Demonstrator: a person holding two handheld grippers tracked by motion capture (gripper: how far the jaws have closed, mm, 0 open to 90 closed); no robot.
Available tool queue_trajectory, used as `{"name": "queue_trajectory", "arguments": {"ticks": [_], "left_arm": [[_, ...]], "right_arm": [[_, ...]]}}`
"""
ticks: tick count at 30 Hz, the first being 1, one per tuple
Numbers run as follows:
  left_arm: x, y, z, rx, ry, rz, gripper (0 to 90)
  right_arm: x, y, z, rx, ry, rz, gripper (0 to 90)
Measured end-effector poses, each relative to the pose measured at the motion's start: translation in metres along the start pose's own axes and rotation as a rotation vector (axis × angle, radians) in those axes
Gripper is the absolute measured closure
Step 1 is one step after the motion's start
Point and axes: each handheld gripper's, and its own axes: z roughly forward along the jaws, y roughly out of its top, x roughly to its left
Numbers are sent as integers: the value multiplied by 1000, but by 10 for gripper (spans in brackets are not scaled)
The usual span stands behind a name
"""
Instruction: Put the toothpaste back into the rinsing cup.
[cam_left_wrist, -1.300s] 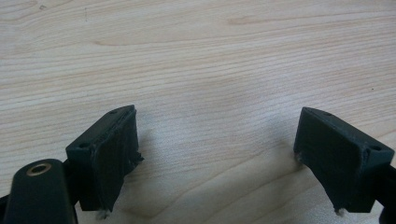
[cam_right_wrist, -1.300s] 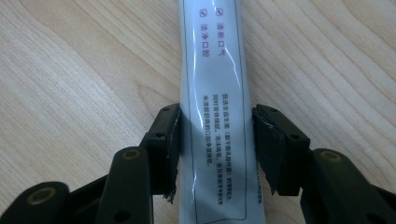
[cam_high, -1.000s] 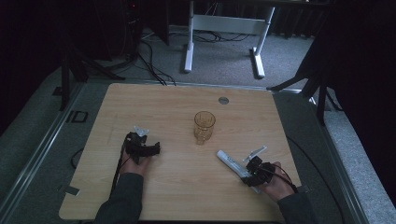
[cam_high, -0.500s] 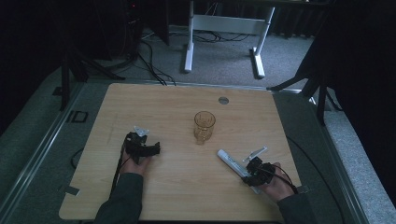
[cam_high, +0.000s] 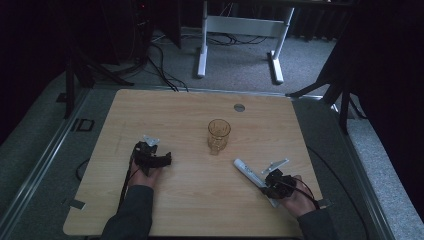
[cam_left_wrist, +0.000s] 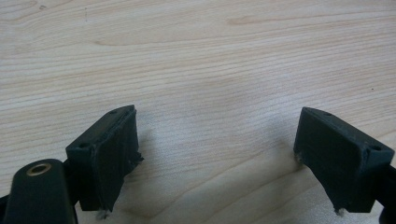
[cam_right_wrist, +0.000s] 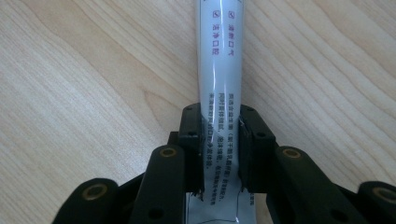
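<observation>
tube (cam_right_wrist: 218, 70) ends beyond frame edges

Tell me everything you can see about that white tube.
The white tube is long, slim and glossy, plastic-looking, with small printed text and two checkbox marks. It lies flat on the wooden table, near the front right, angled toward the glass cup. The right claw is clamped on it near one end.

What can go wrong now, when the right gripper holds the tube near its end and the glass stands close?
1. The right gripper clamps the white tube near its rear end, so the long free front may sag or swing if lifted.
2. Squeezing could press the soft tube flat.
3. The tube's tip lies near the amber glass; a careless swing might knock it over.
</observation>
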Motion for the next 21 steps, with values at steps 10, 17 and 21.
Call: {"name": "queue_trajectory", "arguments": {"ticks": [10, 17, 21], "left_arm": [[0, 0, 0, 0, 0, 0, 141], [0, 0, 0, 0, 0, -1, 141], [0, 0, 0, 0, 0, -1, 141]], "right_arm": [[-1, -2, -2, -24, -16, 14, 754], [-3, -1, -9, -62, -22, 18, 754], [-5, 0, -13, -75, -26, 23, 755]]}}
